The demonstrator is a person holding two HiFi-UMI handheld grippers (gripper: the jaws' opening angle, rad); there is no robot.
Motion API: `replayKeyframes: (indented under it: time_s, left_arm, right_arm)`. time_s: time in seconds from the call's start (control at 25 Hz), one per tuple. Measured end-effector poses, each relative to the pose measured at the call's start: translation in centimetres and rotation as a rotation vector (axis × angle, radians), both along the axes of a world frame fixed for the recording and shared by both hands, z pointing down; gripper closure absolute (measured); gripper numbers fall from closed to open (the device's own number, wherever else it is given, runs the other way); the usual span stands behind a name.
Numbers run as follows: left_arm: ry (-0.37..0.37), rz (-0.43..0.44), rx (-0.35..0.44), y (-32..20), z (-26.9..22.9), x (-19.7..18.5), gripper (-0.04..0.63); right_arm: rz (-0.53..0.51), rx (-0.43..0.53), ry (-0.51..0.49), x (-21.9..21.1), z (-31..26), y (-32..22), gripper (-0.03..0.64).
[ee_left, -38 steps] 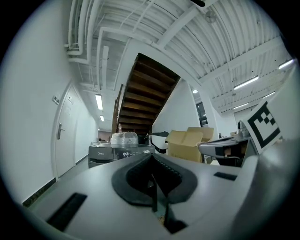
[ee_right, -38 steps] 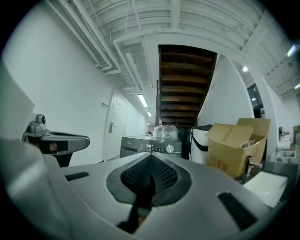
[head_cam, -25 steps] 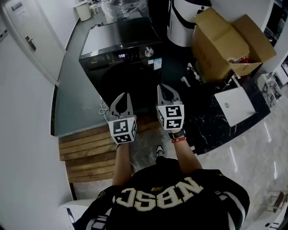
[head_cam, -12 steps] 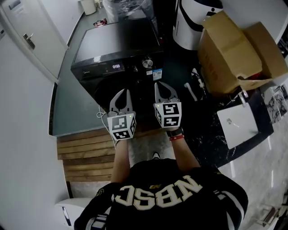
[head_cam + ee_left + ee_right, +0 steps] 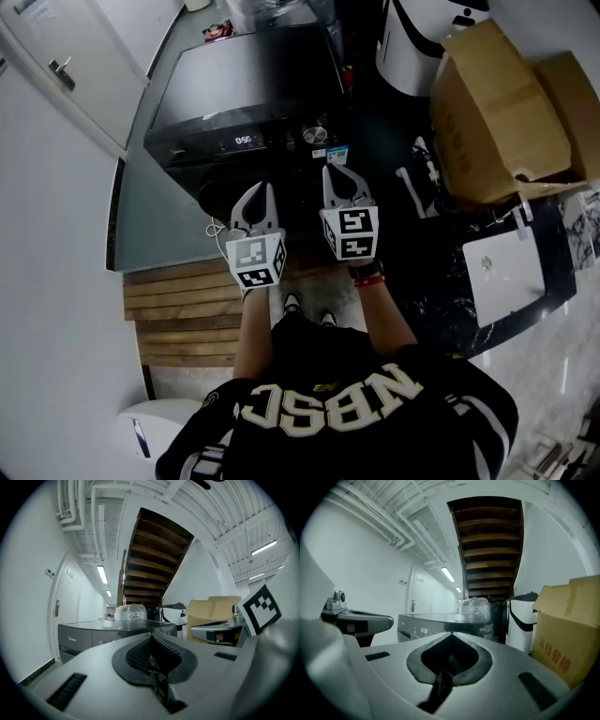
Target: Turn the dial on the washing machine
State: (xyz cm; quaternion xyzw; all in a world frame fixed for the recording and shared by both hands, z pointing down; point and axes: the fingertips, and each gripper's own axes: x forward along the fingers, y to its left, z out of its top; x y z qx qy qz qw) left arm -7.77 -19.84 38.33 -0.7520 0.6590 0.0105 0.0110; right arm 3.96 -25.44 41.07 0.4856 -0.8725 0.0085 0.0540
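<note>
The black front-loading washing machine (image 5: 234, 89) has its round silver dial (image 5: 315, 134) on the front panel, right of the lit display. The left gripper (image 5: 260, 190) and the right gripper (image 5: 336, 173) are near the machine's front, both with fingers fully closed and empty.

Bright ceiling strip lights, fisheye-warped edges

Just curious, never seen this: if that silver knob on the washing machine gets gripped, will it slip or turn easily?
The dial looks round and shiny, so a grip might slip a little on its rim. It sits set into the front of the washing machine, so it would probably rotate in place rather than come off.
</note>
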Motion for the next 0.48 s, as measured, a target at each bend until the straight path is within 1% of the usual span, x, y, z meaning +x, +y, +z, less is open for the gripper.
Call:
replayKeyframes:
  time_s: [0.16,0.48]
  left_arm:
    - [-0.013,0.033,-0.001,-1.9,0.8,-0.1,0.581]
    - [-0.005,0.071,-0.025,-5.7,1.9,-1.2,0.581]
  right_arm:
    - [0.007,0.007,0.018,-0.5,0.4,-2.0,0.617]
    - [0.009,-0.005,0.079,-2.2,1.7,-5.8,0.563]
